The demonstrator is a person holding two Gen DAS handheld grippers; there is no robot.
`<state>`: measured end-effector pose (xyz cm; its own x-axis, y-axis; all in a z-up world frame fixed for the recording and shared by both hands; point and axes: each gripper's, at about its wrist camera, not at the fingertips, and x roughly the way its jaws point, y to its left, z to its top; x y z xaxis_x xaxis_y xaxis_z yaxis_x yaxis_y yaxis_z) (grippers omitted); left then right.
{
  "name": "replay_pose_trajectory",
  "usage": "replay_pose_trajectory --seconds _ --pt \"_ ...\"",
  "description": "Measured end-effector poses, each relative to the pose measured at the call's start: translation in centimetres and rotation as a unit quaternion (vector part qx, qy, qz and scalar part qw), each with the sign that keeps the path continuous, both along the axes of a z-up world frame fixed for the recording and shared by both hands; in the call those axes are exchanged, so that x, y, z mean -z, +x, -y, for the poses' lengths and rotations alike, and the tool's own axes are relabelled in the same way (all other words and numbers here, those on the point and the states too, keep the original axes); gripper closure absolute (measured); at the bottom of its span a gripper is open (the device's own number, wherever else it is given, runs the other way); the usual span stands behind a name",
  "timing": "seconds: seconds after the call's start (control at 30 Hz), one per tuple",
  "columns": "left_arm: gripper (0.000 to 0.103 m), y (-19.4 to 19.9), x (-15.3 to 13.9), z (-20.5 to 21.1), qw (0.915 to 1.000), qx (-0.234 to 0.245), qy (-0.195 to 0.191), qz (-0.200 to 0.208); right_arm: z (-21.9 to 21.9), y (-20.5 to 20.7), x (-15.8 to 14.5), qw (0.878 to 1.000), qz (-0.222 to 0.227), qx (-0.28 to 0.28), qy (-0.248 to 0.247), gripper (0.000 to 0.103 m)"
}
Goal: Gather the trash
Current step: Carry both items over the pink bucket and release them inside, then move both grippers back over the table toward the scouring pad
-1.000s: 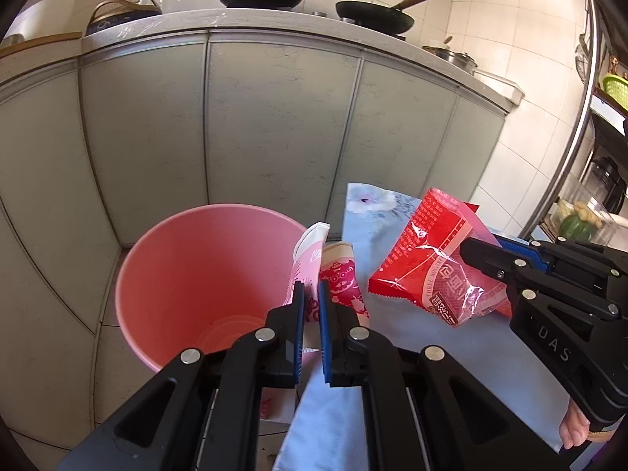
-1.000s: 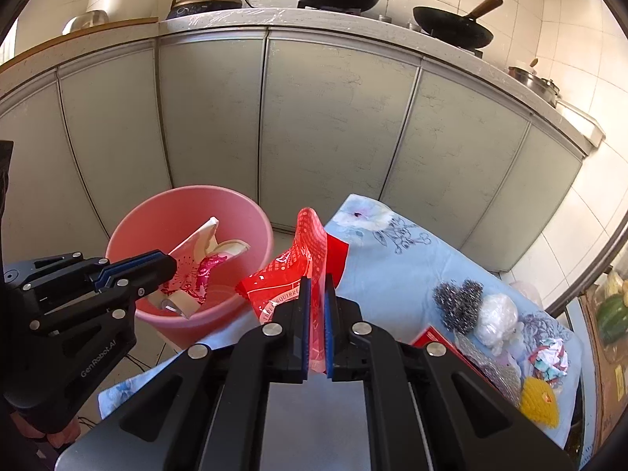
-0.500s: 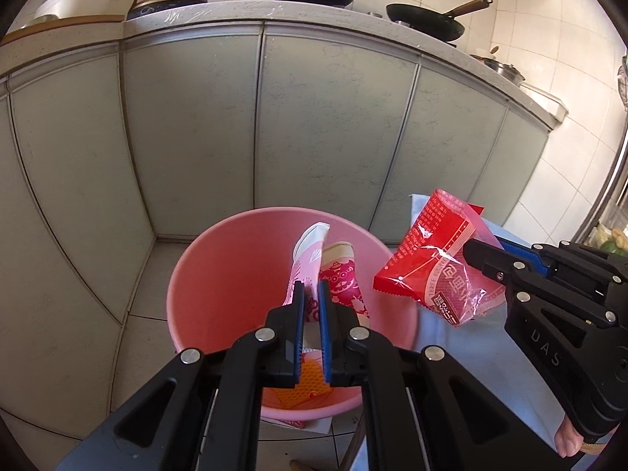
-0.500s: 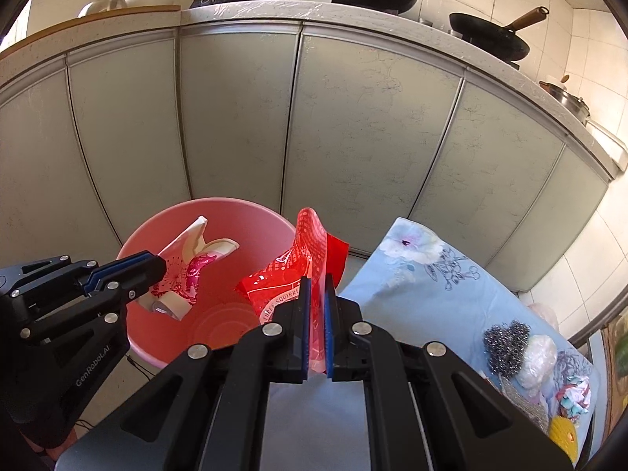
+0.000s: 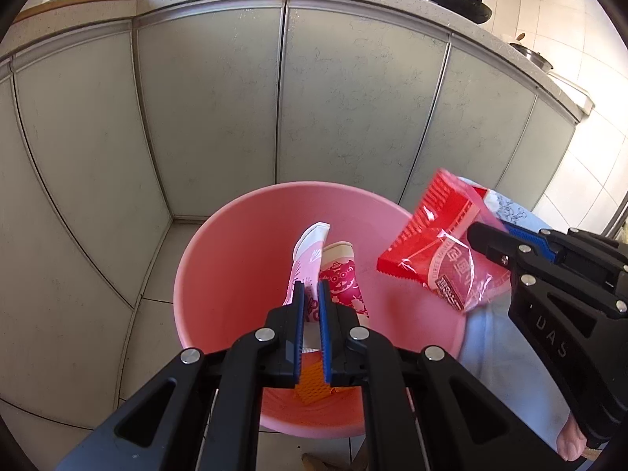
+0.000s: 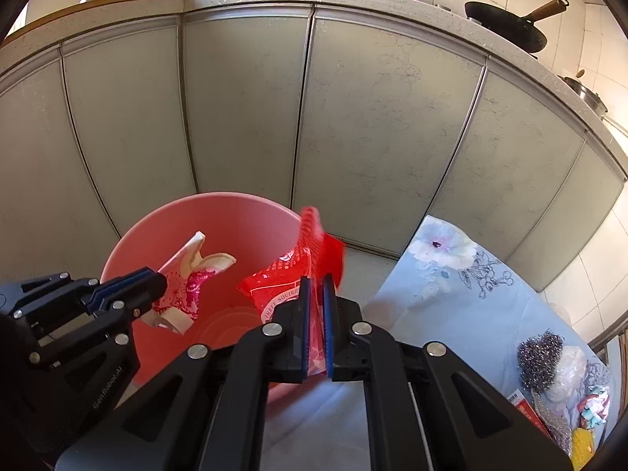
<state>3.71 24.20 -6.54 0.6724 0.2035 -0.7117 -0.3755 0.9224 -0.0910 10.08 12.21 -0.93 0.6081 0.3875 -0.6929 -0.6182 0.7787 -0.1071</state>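
Observation:
A pink bin (image 5: 243, 235) (image 6: 165, 231) stands on the floor against the cabinets. My left gripper (image 5: 309, 294) (image 6: 157, 280) is shut on a crushed pink-and-white paper cup (image 5: 337, 271) (image 6: 188, 274) and holds it over the bin's opening. My right gripper (image 6: 317, 286) (image 5: 477, 231) is shut on a red snack wrapper (image 6: 286, 286) (image 5: 435, 259) and holds it above the bin's right rim. An orange scrap (image 5: 312, 382) lies on the bin's bottom.
A table with a light blue floral cloth (image 6: 451, 294) (image 5: 494, 353) stands right of the bin. Steel scourers (image 6: 539, 355), a crumpled clear bag (image 6: 567, 369) and other scraps lie at its far right. Grey cabinet doors (image 6: 243, 98) stand behind, with woks on the counter.
Both grippers have moved left from over the table to above the bin, each still holding its piece of trash. The bin now lies directly under the left gripper.

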Motion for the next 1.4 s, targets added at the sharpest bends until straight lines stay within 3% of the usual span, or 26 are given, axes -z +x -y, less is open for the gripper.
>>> replay_pose_trajectory --seconds 0.23,0.27,0.33,0.4,0.6,0.9,1.03,1.17,1.4 --pt "0.096 0.4 1.0 -1.2 0.9995 -0.018 -0.021 -0.016 -0.8 1.1 0.5 0.999 -0.035 -0.03 0.018 0.096" --pt "0.094 0.4 1.1 -1.3 0.9993 -0.021 -0.026 -0.015 -0.8 1.1 0.5 0.998 -0.039 -0.034 0.019 0.096" --pt "0.088 0.4 1.2 -1.7 0.999 -0.027 -0.032 -0.018 -0.9 1.1 0.5 0.998 -0.047 -0.041 0.024 0.084" --pt "0.075 0.3 1.0 -1.8 0.9988 -0.031 -0.034 -0.015 -0.9 1.0 0.4 0.997 -0.05 -0.046 0.03 0.075" --pt "0.067 -0.5 -0.3 -1.7 0.9993 -0.024 -0.028 0.005 -0.2 0.8 -0.3 0.995 -0.062 -0.051 0.051 0.072" --pt "0.067 -1.8 -2.7 -0.8 0.9991 -0.02 -0.024 0.03 2.2 -0.3 -2.6 0.992 -0.063 -0.06 0.094 0.068" --pt "0.066 -3.2 -3.9 0.0 0.9988 -0.006 -0.024 0.043 4.2 -1.7 -3.4 0.992 -0.05 -0.051 0.101 0.068" --pt "0.057 -3.7 -4.8 1.5 0.9979 0.021 -0.032 0.053 7.0 -3.3 -3.6 0.994 -0.039 -0.035 0.097 0.068" --pt "0.056 -3.1 -5.3 6.2 0.9932 0.086 -0.052 0.059 13.9 -5.9 -2.9 0.995 -0.03 0.012 0.09 0.068"
